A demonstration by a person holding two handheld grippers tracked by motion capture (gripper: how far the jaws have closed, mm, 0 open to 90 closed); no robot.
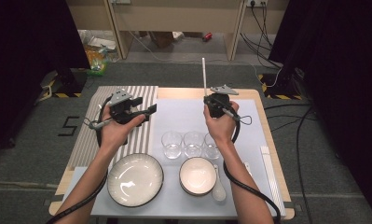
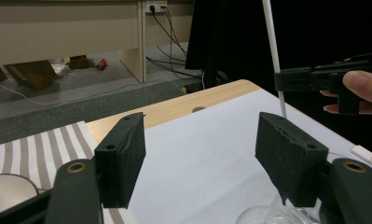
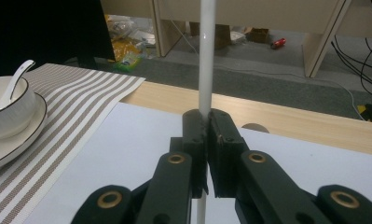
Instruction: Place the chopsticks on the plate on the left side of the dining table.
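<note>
High view: right gripper (image 1: 210, 103) held above the white sheet (image 1: 183, 109) on the surface, jaws pinching a thin white stick (image 1: 204, 74) that stands upright out of it. Left gripper (image 1: 144, 109) over the striped mat (image 1: 137, 135), jaws spread, nothing between. Three glasses (image 1: 192, 143) in a row mid-surface; plate (image 1: 135, 179) and bowl (image 1: 197, 176) at the near edge, spoon (image 1: 218, 185) just beside the bowl.

Left gripper view: jaws wide apart over the white sheet, empty. Stick (image 2: 273, 46) visible farther off, clamped in the right gripper (image 2: 295, 79), a fingertip (image 2: 363, 86) on that gripper.

Right gripper view: jaws pressed onto the stick (image 3: 206, 60), which runs straight up between them. Bowl with spoon (image 3: 9, 93) on the striped mat, far left.
</note>
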